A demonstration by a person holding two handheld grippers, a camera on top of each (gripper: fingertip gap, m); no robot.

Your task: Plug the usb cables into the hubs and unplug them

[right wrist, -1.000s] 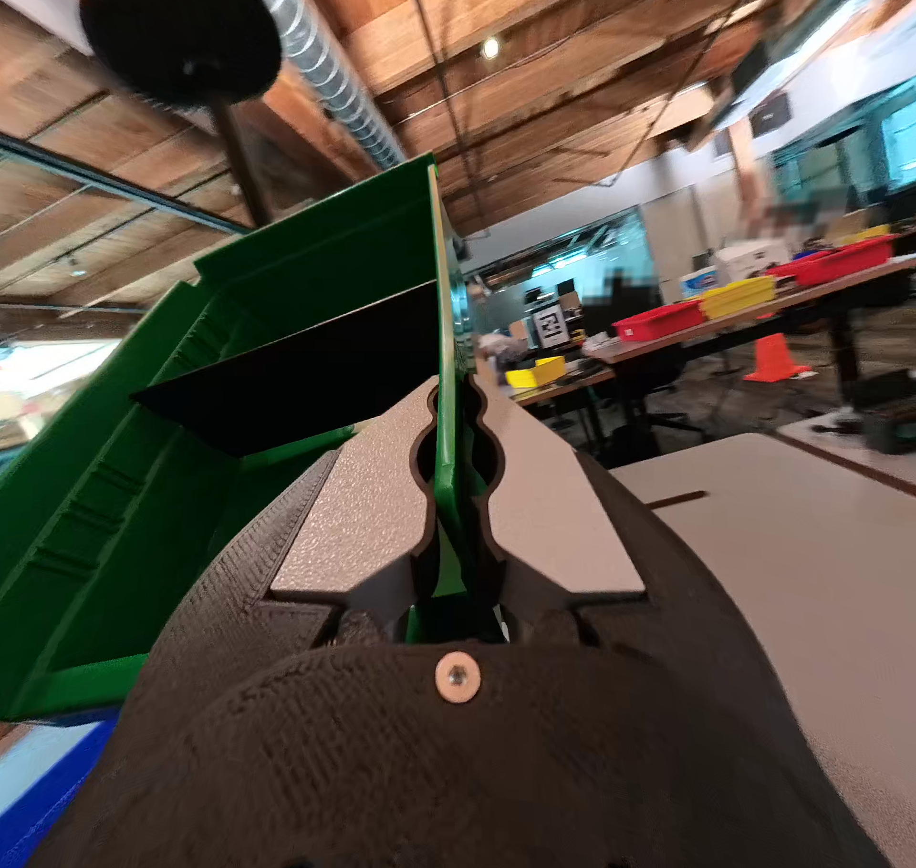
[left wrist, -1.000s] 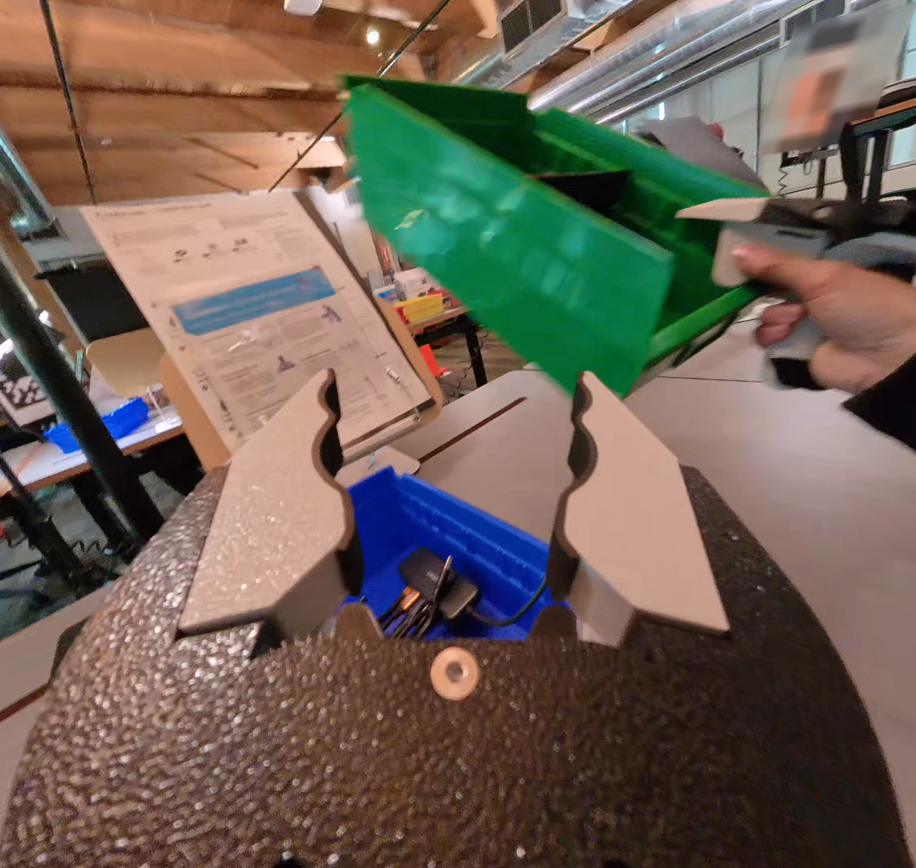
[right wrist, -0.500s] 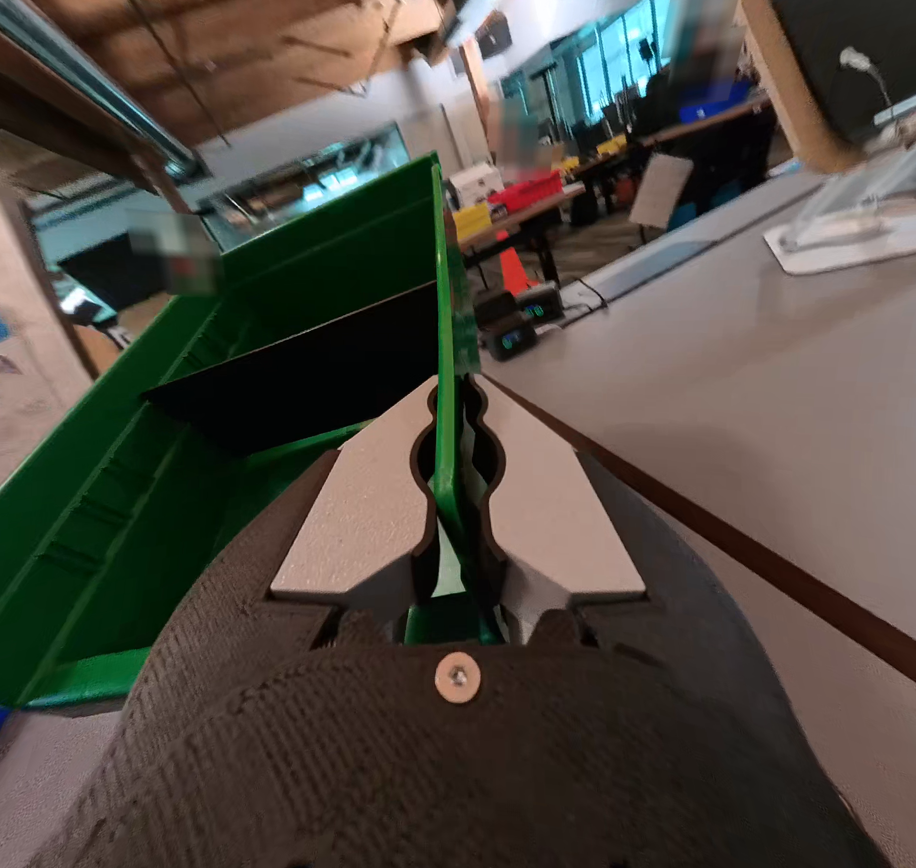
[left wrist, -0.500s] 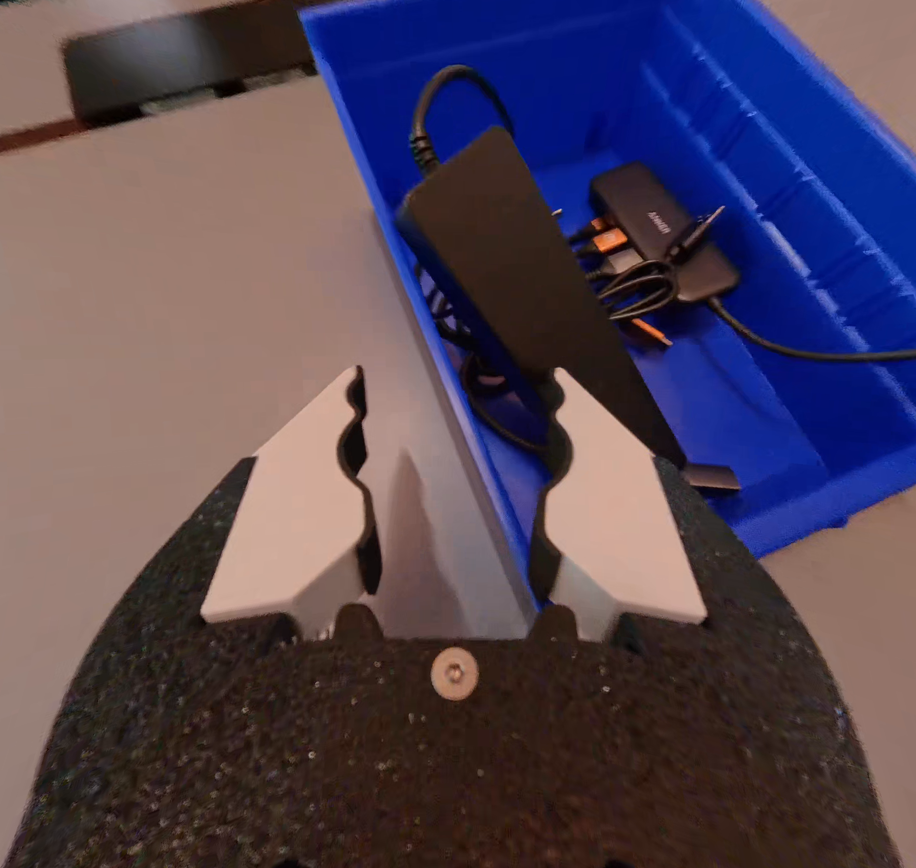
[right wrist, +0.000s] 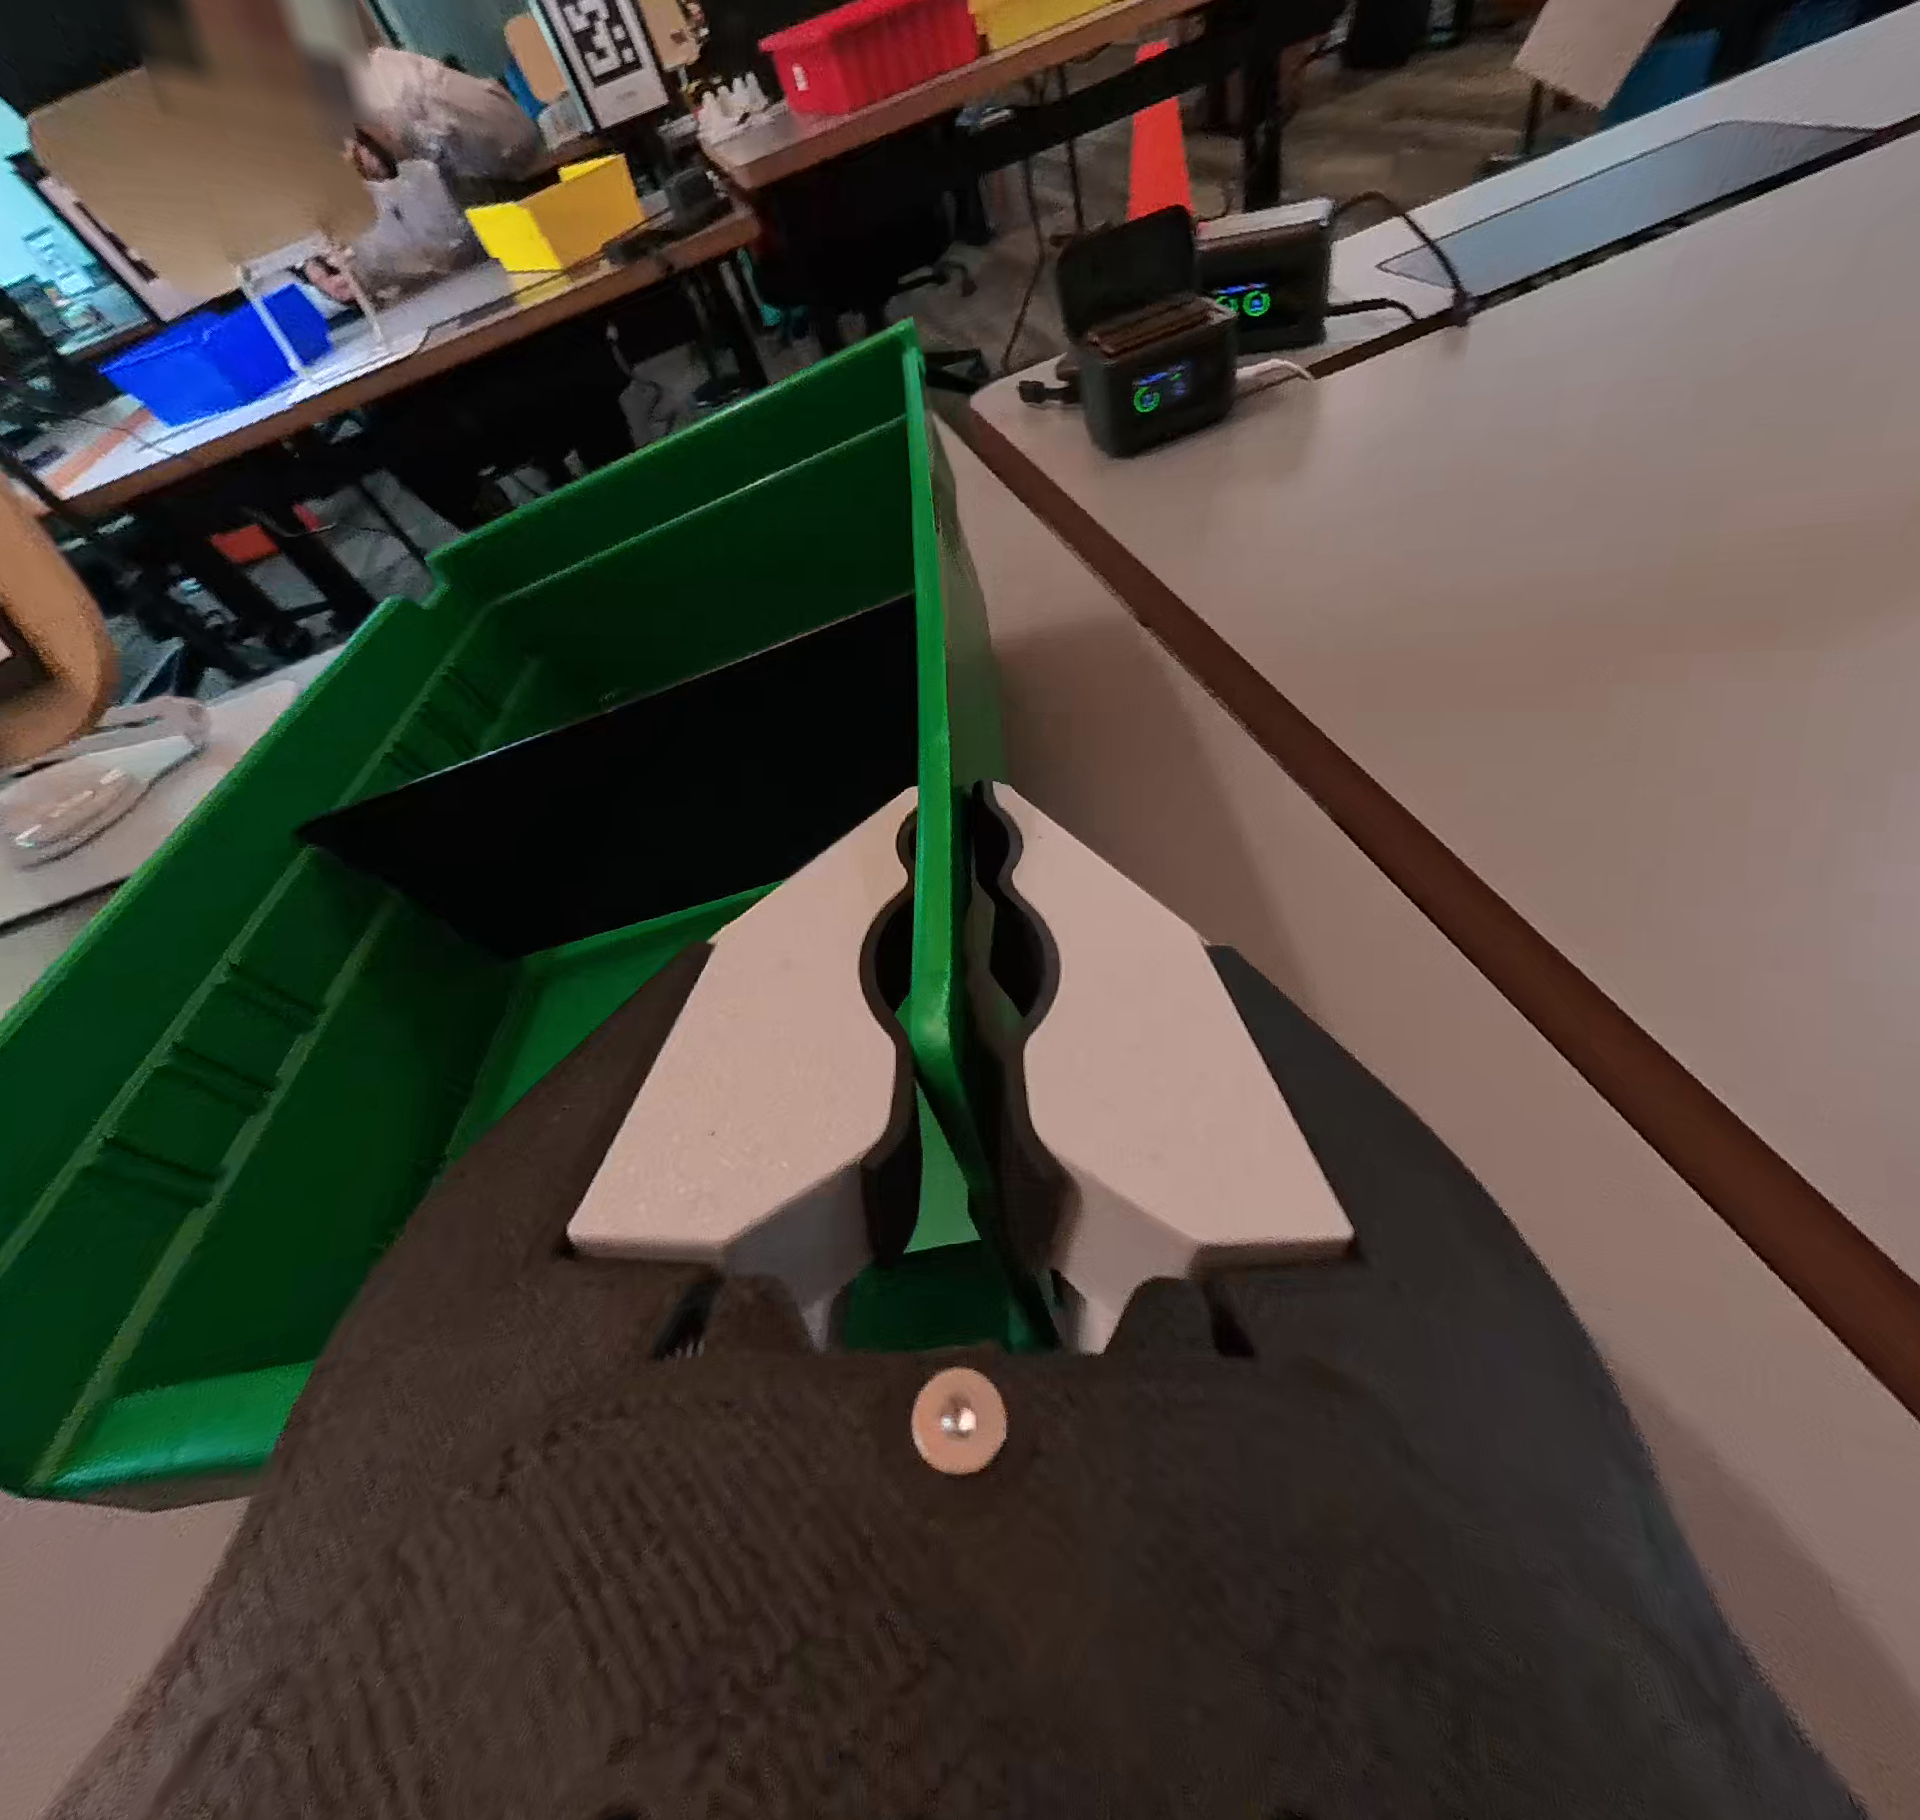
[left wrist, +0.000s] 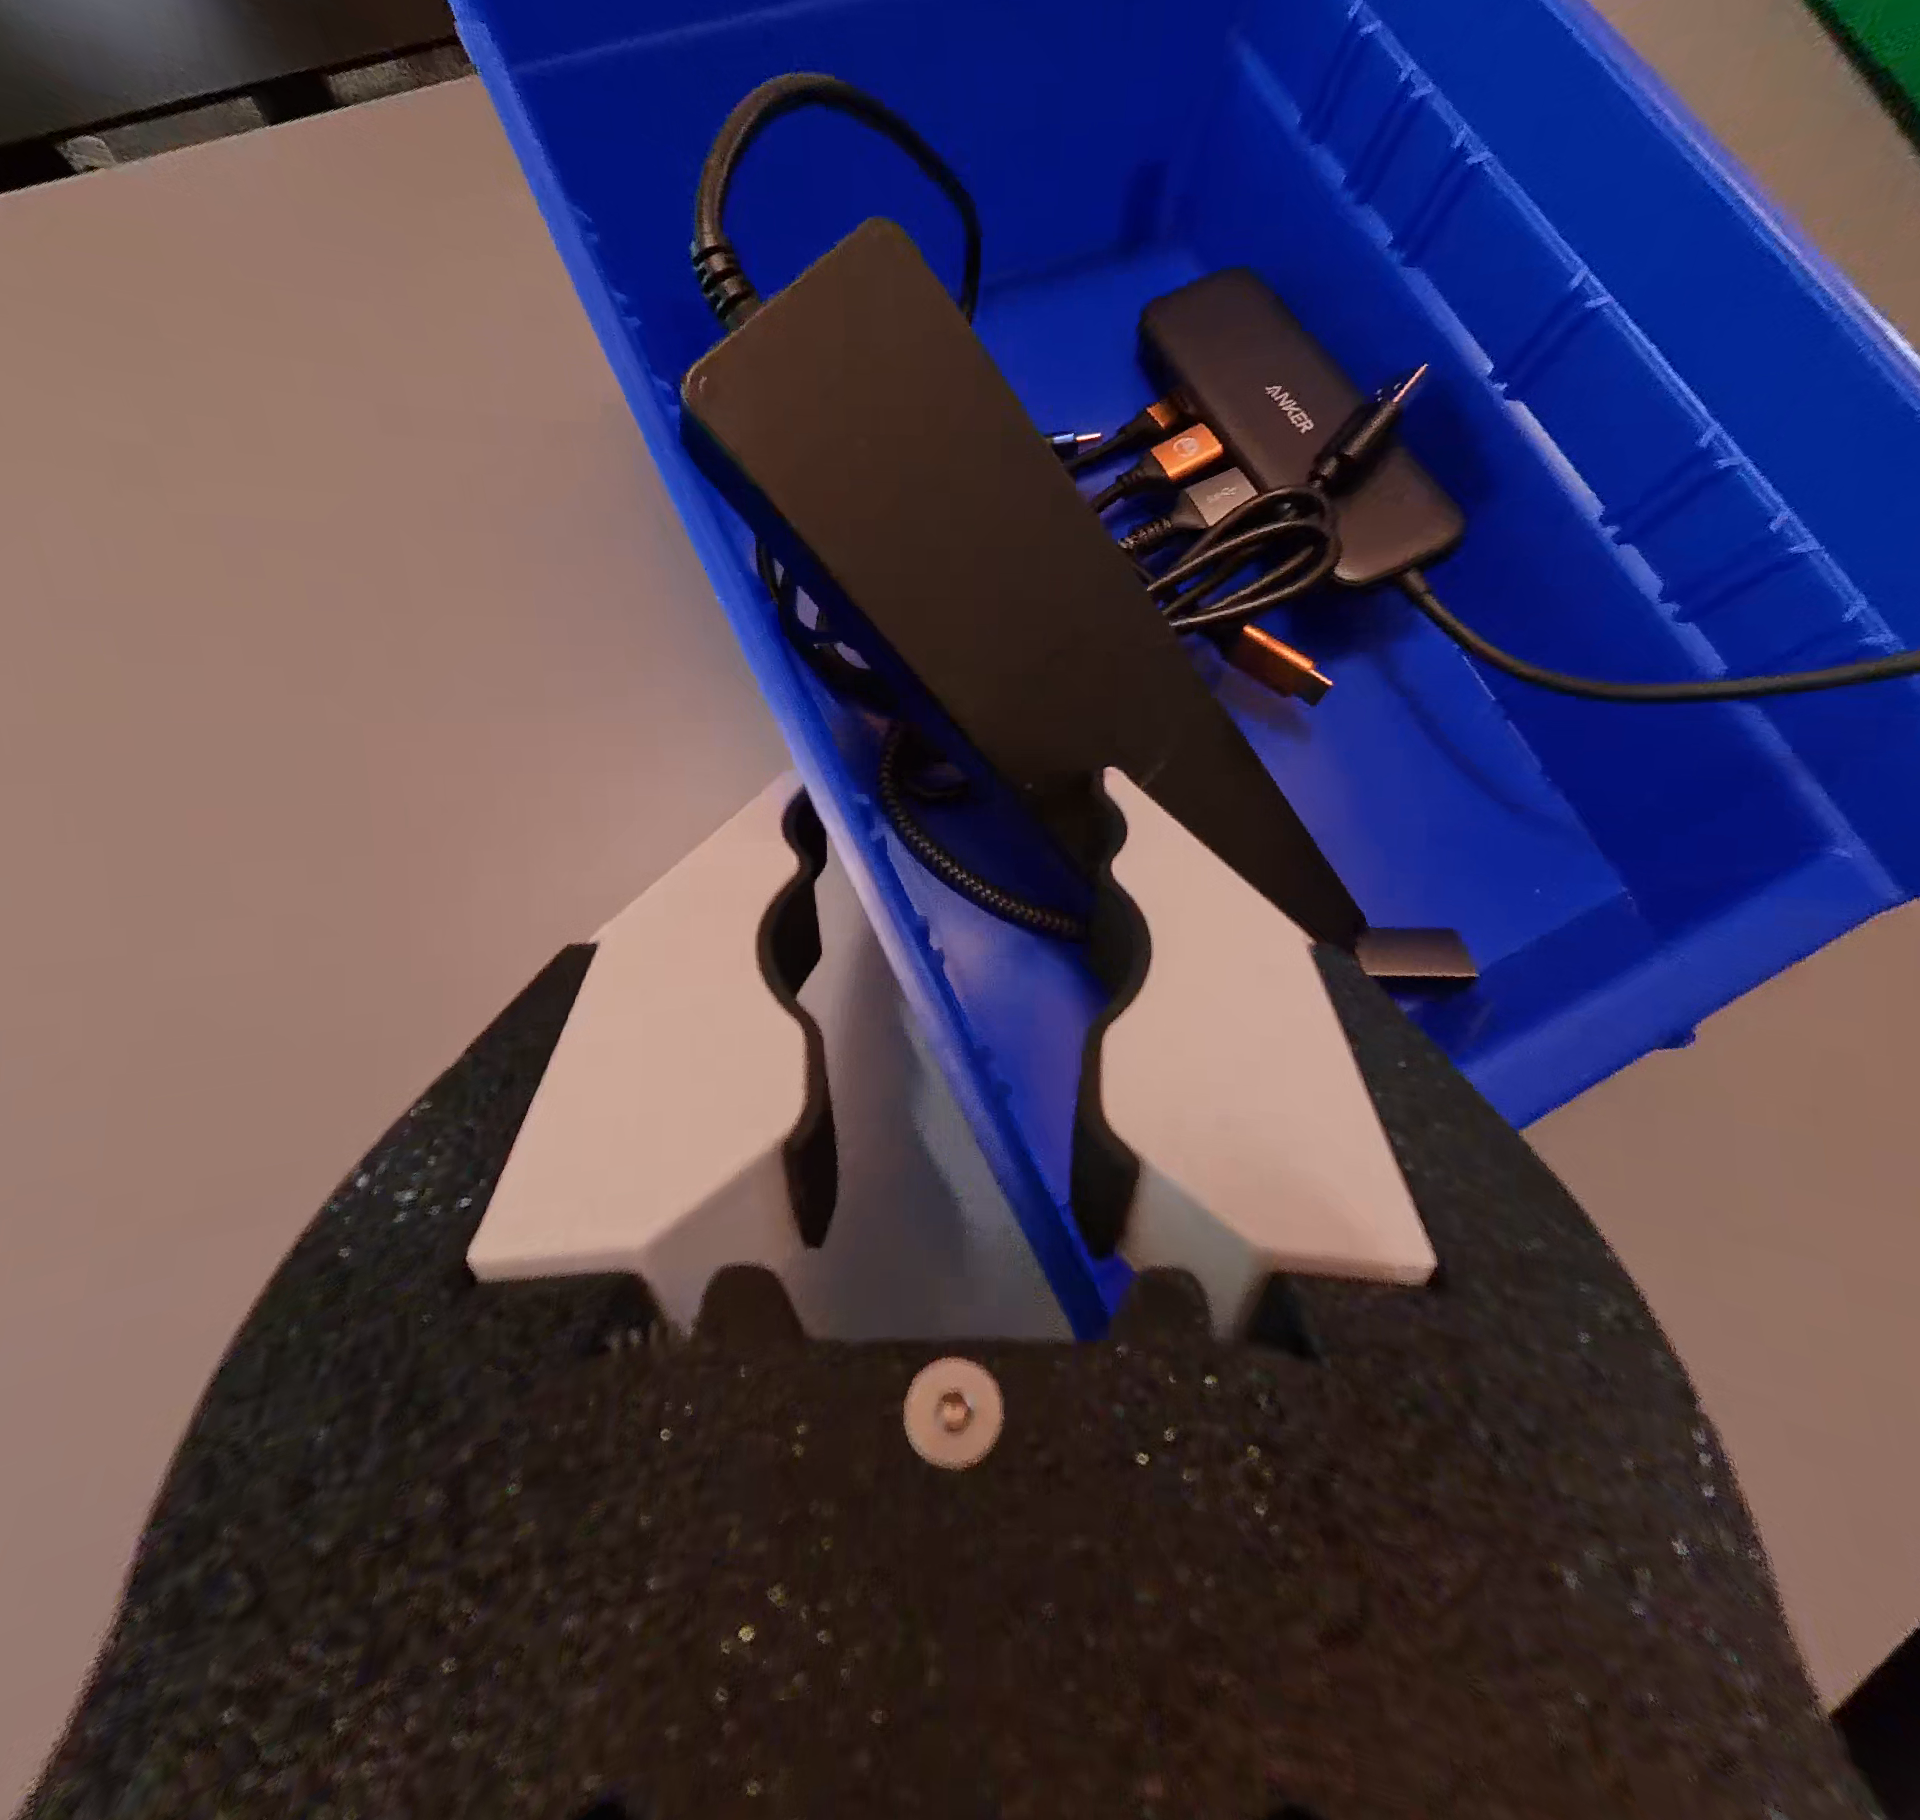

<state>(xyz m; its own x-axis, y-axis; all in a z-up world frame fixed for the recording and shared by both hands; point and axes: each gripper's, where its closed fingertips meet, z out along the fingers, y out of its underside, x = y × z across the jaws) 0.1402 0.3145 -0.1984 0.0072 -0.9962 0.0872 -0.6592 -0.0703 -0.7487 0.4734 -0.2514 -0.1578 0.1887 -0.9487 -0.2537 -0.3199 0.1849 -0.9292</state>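
Inside the blue plastic bin (left wrist: pixel 1714 399) lie a dark rectangular USB hub (left wrist: pixel 1299 420) and tangled black cables (left wrist: pixel 1236 565); the left gripper (left wrist: pixel 951 856) straddles its wall, spread, seemingly untouching. The right gripper (right wrist: pixel 945 814) pinches the green plastic bin (right wrist: pixel 312 991).

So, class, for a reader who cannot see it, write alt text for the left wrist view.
The open left gripper straddles the near side wall of a blue bin on a grey table. Inside the bin, a black divider panel leans across it, with a dark USB hub and tangled cables behind.
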